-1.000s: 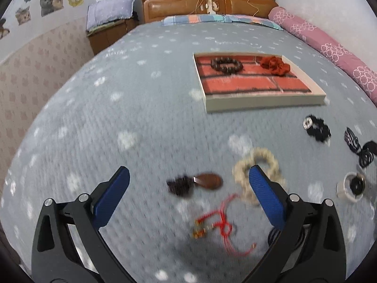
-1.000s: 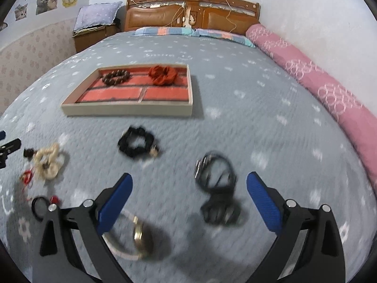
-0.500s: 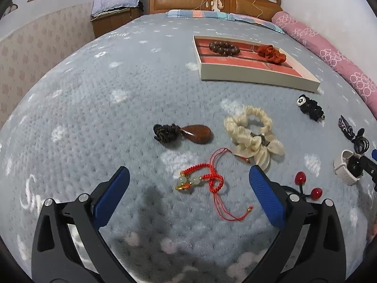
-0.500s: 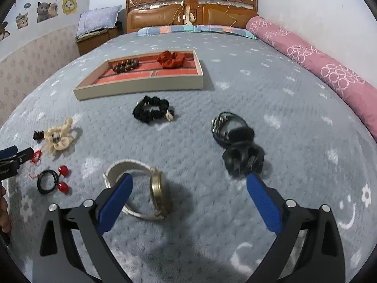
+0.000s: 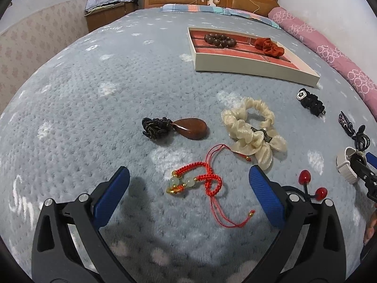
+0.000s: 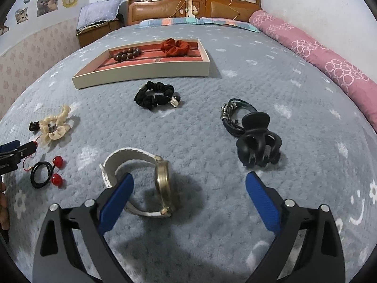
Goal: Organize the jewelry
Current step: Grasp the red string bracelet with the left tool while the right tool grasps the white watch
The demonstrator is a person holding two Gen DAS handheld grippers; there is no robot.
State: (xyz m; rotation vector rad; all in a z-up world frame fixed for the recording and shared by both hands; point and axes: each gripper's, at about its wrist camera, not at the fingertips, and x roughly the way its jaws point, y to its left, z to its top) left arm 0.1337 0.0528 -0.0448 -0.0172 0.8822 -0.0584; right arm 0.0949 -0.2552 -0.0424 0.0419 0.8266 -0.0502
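Observation:
My left gripper [image 5: 188, 184] is open and low over the grey bedspread, with a red cord bracelet [image 5: 200, 181] between its fingers. Beyond lie a brown teardrop pendant [image 5: 188, 128] and a cream scrunchie [image 5: 252, 129]. My right gripper [image 6: 188, 186] is open, with a white-strapped watch [image 6: 150, 176] just ahead between its fingers. A black claw clip [image 6: 258, 143], a dark bracelet [image 6: 232, 114] and a black scrunchie [image 6: 155, 95] lie further on. The tray [image 6: 141, 75] holds brown beads [image 6: 127, 54] and a red scrunchie [image 6: 174, 46].
A black hair tie with red balls [image 6: 47, 174] lies left of the watch. A pink bolster [image 6: 318, 54] runs along the bed's right side. A wooden headboard [image 6: 193, 2] and a nightstand [image 6: 94, 30] stand at the far end.
Both grippers have come down closer to the bedspread. The red cord bracelet now lies between the left fingers and the watch between the right fingers. Both stay open.

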